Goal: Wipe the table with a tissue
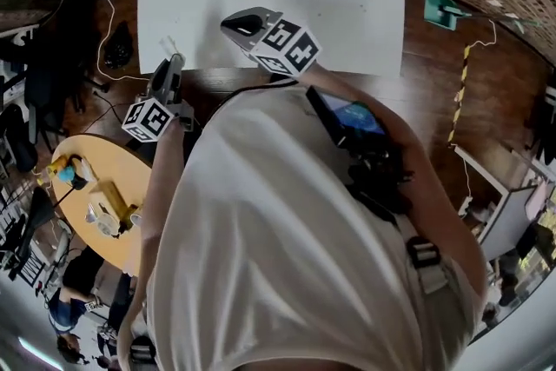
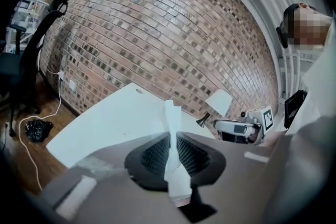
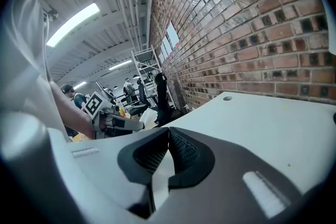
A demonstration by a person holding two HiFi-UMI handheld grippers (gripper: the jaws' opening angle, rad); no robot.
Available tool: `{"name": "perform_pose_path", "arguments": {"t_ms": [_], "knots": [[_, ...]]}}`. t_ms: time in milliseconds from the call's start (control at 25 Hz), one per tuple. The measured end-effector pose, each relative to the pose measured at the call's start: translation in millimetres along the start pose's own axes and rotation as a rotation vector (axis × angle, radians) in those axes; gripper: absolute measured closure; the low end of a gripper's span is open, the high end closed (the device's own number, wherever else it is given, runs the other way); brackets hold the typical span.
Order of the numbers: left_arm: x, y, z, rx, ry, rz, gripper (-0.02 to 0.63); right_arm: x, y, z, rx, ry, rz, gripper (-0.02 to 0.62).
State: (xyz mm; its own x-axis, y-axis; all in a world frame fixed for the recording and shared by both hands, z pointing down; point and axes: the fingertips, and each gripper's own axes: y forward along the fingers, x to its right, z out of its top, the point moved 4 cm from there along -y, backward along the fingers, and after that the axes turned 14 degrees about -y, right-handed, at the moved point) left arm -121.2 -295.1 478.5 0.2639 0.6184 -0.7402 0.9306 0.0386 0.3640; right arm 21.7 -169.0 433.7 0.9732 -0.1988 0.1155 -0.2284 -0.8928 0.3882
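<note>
Left gripper pinches tissue near table edge.

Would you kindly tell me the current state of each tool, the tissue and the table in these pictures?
left tool: shut on the tissue.
right tool: shut, with nothing between its jaws.
tissue: a narrow strip pinched between the left tool's jaws, sticking up past them.
table: white top, tissue not yet laid on it.

White table on dark wood floor; small round hole near its far edge
</note>
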Motion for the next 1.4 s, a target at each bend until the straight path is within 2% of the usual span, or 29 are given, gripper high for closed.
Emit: {"name": "perform_pose_path", "arguments": {"t_ms": [160,280,400,480,720,880,1000,1240,1400], "knots": [[0.1,23.7,-2.0,-0.051,0.038,0.084,0.565,23.4,-16.3,-14.6,0.0,0.03,-0.004,0.588],[-11.4,21.6,8.0,-0.06,0.073,0.164,0.565,29.2,-11.8,-17.3,0.01,0.059,0.004,0.588],[-24.0,19.0,10.3,-0.104,0.116,0.256,0.563,31.7,-8.8,-20.4,0.015,0.087,0.006,0.588],[-28.3,25.5,5.6,-0.128,0.128,0.284,0.563,38.1,-13.7,-24.1,0.007,0.093,-0.002,0.588],[-54.1,41.1,10.4,-0.184,0.129,0.326,0.563,51.6,-12.0,-30.3,0.011,0.135,-0.047,0.588],[-85.4,44.8,13.0,-0.252,0.106,0.38,0.563,43.5,-5.4,-34.5,0.009,0.18,-0.078,0.588],[-109.5,50.3,18.2,-0.303,0.121,0.413,0.563,38.3,2.5,-35.8,-0.004,0.189,-0.098,0.588],[-118.3,76.1,30.9,-0.393,0.188,0.378,0.565,37.6,-2.6,-36.0,-0.018,0.225,-0.17,0.588],[-120.0,84.4,34.4,-0.449,0.224,0.384,0.565,33.1,-5.4,-38.5,-0.032,0.252,-0.197,0.588]]}}
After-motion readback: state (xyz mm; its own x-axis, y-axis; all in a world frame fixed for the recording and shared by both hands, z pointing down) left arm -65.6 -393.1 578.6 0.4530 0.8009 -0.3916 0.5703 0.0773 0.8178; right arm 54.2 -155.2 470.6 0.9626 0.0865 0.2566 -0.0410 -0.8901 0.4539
